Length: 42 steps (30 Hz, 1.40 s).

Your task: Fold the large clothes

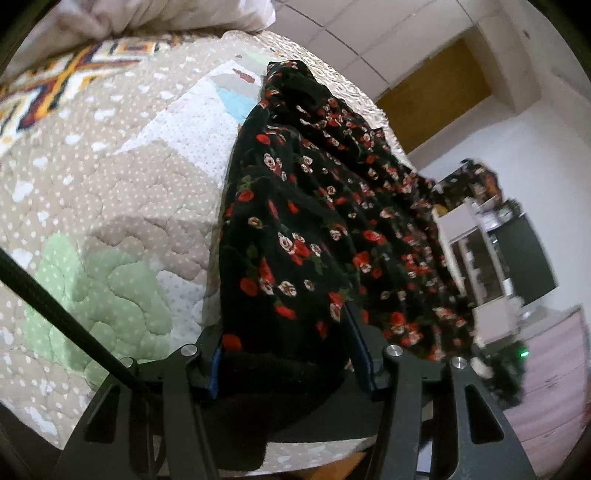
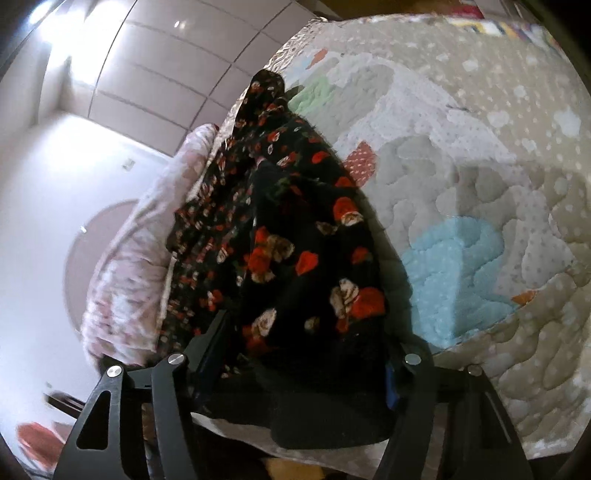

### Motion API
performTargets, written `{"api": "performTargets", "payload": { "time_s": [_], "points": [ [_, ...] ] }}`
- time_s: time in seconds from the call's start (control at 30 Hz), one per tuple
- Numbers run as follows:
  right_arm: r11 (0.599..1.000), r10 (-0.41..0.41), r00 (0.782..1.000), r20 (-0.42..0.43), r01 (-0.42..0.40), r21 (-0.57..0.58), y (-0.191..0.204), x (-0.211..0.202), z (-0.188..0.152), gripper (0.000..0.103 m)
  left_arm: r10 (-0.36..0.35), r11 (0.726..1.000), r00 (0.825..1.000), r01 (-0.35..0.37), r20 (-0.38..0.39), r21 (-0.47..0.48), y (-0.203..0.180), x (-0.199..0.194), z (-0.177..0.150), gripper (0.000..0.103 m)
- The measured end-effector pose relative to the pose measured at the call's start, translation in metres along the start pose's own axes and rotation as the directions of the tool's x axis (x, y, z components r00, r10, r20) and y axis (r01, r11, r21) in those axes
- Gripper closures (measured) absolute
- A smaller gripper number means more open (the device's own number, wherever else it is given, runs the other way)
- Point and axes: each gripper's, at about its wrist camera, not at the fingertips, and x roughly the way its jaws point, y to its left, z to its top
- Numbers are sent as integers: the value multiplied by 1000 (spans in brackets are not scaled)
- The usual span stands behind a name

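A black garment with red and white flowers (image 1: 314, 203) lies in a long heap on the quilted bed cover (image 1: 110, 184), running away from me along the bed's right edge. My left gripper (image 1: 284, 332) is at its near end. Bunched cloth fills the gap from pad to pad and drapes over the right fingertip. In the right wrist view the same garment (image 2: 295, 221) rises in thick folds close to the lens. My right gripper (image 2: 310, 332) holds a wide bundle of it over the quilt (image 2: 480, 184), and the cloth hides both fingertips.
A white pillow (image 1: 166, 14) and a patterned cushion (image 1: 55, 81) sit at the far end of the bed. White shelving (image 1: 476, 258) stands beyond the bed's right edge. A pink flowered sheet (image 2: 129, 266) hangs off the side. A black cable (image 1: 55, 306) crosses the quilt.
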Motion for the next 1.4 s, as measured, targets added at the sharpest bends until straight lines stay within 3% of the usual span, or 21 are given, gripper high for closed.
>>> {"api": "performTargets", "payload": {
  "time_s": [0.07, 0.1, 0.13, 0.17, 0.2, 0.33, 0.63, 0.8, 0.93, 1.23, 1.33, 1.4],
  "points": [
    [1000, -9, 1000, -3, 9, -11, 4, 3, -1, 42, 28, 999, 1000, -28, -3, 14, -3, 0, 0, 55],
    [1000, 0, 1000, -14, 0, -6, 4, 6, -1, 50, 50, 999, 999, -50, -9, 13, -3, 0, 2, 69],
    [1000, 1, 1000, -24, -1, -2, 3, 8, 0, 64, 60, 998, 998, -60, -17, 3, -1, -1, 4, 78],
    [1000, -3, 999, -35, 4, 3, 2, 10, 1, 72, 51, 999, 998, -51, -24, -8, 2, -2, 6, 86],
    [1000, -7, 999, -50, 8, 9, 2, 13, 3, 80, 26, 999, 999, -27, -28, -31, 5, -5, 8, 88],
    [1000, -22, 998, -56, 22, -7, 11, 8, 5, 89, 32, 999, 999, -32, 7, -27, 0, -21, 11, 90],
    [999, 14, 999, -36, -15, -35, 17, -34, -15, 91, 19, 998, 997, -23, 79, 54, -24, -72, -2, 93],
    [998, 32, 998, -55, -35, -50, 19, -45, -33, 95, 15, 998, 996, -19, 86, 54, -22, -81, -9, 93],
    [997, 35, 997, -63, -39, -67, 23, -42, -29, 95, 25, 998, 996, -30, 90, 53, -17, -75, -3, 93],
    [991, -97, 991, -93, 88, -104, 21, -16, -28, 90, 86, 996, 994, -86, 66, 9, 3, -52, -8, 91],
    [991, -105, 991, -87, 97, -89, 17, -13, -27, 79, 89, 996, 994, -87, 58, -32, 16, -45, -9, 74],
    [991, -111, 990, -85, 103, -91, 16, -10, -26, 79, 78, 996, 995, -76, 54, -49, 22, -41, -10, 69]
  ]
}}
